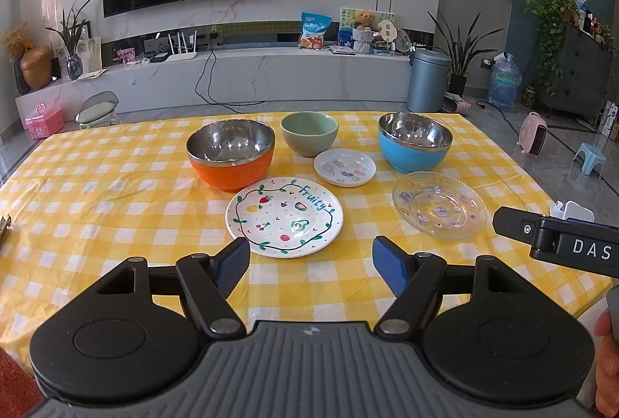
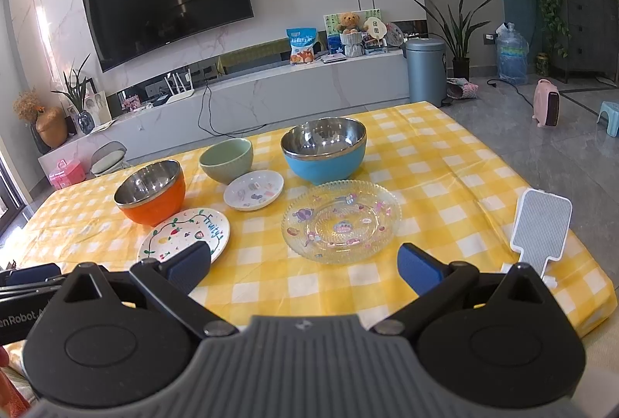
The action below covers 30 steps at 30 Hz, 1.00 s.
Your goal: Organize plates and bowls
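On the yellow checked tablecloth stand an orange steel-lined bowl point(image 1: 231, 155) point(image 2: 151, 192), a green bowl point(image 1: 309, 132) point(image 2: 227, 160) and a blue steel-lined bowl point(image 1: 414, 140) point(image 2: 324, 149). In front of them lie a white "Fruity" plate point(image 1: 284, 216) point(image 2: 183, 234), a small white saucer point(image 1: 344, 167) point(image 2: 253, 189) and a clear glass plate point(image 1: 440, 210) point(image 2: 341, 221). My left gripper point(image 1: 311, 265) is open and empty, just short of the Fruity plate. My right gripper point(image 2: 303, 269) is open and empty, just short of the glass plate.
A white and grey paddle-shaped object point(image 2: 541, 228) lies near the table's right edge. The right gripper's body point(image 1: 557, 242) shows at the right of the left wrist view. Beyond the table are a TV wall, a bin point(image 1: 427, 79) and plants.
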Tool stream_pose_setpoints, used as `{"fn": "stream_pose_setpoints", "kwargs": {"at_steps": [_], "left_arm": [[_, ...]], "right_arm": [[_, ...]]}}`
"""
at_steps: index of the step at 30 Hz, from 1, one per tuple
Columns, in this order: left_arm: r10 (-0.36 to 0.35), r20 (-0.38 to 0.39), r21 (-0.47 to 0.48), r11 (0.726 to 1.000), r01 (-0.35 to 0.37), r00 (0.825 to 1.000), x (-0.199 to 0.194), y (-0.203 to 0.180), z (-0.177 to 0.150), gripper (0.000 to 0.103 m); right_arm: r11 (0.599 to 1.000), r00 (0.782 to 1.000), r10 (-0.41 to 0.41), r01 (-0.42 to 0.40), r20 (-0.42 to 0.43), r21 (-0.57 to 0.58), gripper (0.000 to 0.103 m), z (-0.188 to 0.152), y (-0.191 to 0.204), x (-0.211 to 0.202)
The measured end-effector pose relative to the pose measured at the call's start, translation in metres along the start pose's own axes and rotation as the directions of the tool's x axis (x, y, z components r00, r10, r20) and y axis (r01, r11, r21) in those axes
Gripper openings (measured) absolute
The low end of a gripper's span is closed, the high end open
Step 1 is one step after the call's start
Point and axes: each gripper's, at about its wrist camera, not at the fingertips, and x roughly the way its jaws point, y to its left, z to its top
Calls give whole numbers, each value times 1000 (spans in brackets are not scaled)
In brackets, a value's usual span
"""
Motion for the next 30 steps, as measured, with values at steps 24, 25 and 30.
{"fn": "stream_pose_setpoints", "kwargs": {"at_steps": [24,25,30], "left_arm": [[2,-2,0,1000,-2,1000,0,-1,0,85],[2,-2,0,1000,-2,1000,0,-1,0,85],[2,-2,0,1000,-2,1000,0,-1,0,85]], "right_arm": [[1000,1000,0,0,-14,13,101,1,-2,1],[1000,1000,0,0,-15,14,101,2,-2,1],[1000,1000,-2,2,-19,13,101,2,-2,2]]}}
